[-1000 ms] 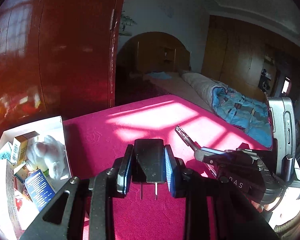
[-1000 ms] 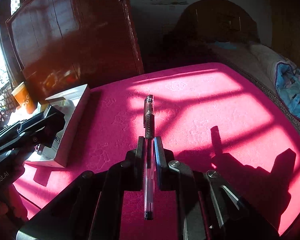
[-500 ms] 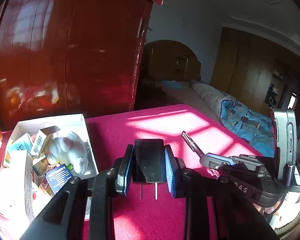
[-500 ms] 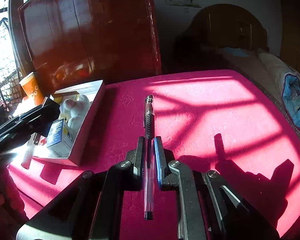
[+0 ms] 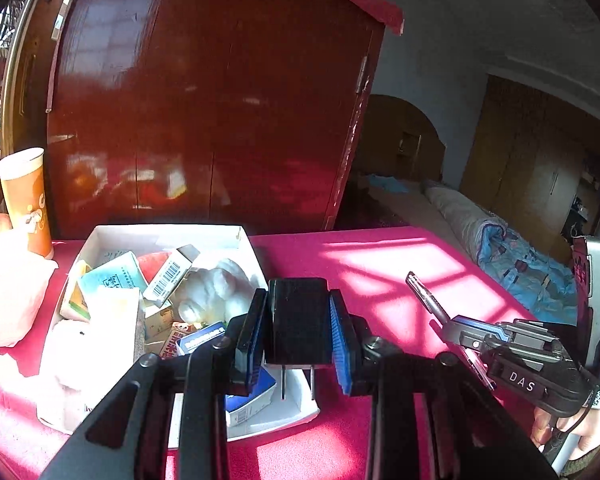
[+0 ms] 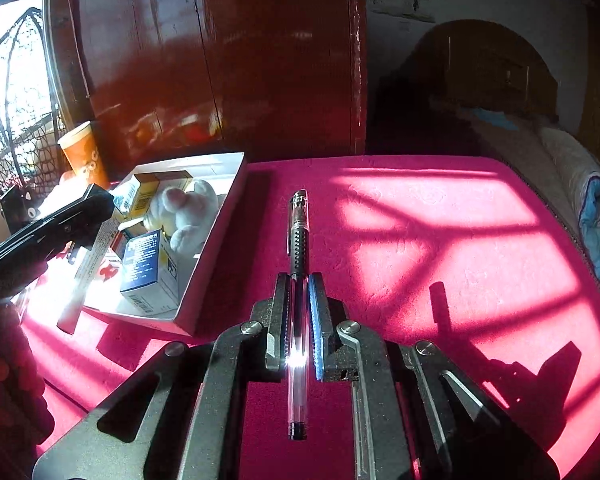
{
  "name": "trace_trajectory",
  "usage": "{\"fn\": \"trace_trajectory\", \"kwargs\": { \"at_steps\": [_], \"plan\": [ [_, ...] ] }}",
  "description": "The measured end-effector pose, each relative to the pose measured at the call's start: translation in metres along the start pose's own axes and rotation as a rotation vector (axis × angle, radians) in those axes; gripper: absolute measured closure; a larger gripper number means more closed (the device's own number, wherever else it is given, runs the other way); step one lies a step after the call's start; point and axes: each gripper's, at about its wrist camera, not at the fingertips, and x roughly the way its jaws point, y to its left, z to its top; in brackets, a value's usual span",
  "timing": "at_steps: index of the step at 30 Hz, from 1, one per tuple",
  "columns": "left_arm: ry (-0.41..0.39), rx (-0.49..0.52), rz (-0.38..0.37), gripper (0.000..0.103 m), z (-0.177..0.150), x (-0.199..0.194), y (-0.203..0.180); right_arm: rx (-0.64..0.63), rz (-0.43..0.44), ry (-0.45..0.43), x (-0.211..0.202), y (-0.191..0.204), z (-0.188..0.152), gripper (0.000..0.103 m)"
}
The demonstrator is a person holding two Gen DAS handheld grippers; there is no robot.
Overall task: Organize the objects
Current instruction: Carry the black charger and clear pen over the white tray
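Left fingers (image 5: 298, 334): clamped on plug (image 5: 298, 326); lower over box (image 5: 236, 236) before releasing.
Right fingers (image 6: 299, 320): clamped on pen (image 6: 298, 280); wait, then follow.

Left gripper (image 5: 298, 332) with black plug adapter (image 5: 298, 320) swung toward 9 o'clock, now above white box (image 5: 236, 236) near corner. Right gripper (image 6: 298, 320) with pen (image 6: 298, 280) turned likewise; box now nearer.

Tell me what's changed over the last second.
Both grippers swung left toward the white cardboard box; the left gripper now hangs over its near corner. Nothing released: it still clamps the black plug adapter, the right gripper the clear gel pen.
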Motion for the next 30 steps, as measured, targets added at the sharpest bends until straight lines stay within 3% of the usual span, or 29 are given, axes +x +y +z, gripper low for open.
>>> {"fn": "trace_trajectory", "kwargs": {
  "at_steps": [10, 19, 25, 30],
  "plan": [
    [-0.049, -0.076, 0.112, 0.074, 0.009, -0.026, 0.059, -0.056, 0.030, 0.001, 0.002, 0.033, 0.010, 0.095],
    [-0.081, -0.046, 0.253, 0.074, 0.033, -0.050, 0.106, -0.106, 0.073, -0.019, -0.001, 0.067, 0.039, 0.095],
    [-0.058, 0.008, 0.325, 0.074, 0.055, -0.050, 0.124, -0.112, 0.159, -0.027, -0.002, 0.094, 0.069, 0.095],
    [-0.006, 0.017, 0.321, 0.074, 0.067, -0.025, 0.136, -0.102, 0.240, 0.002, 0.008, 0.122, 0.083, 0.095]
  ]
}}
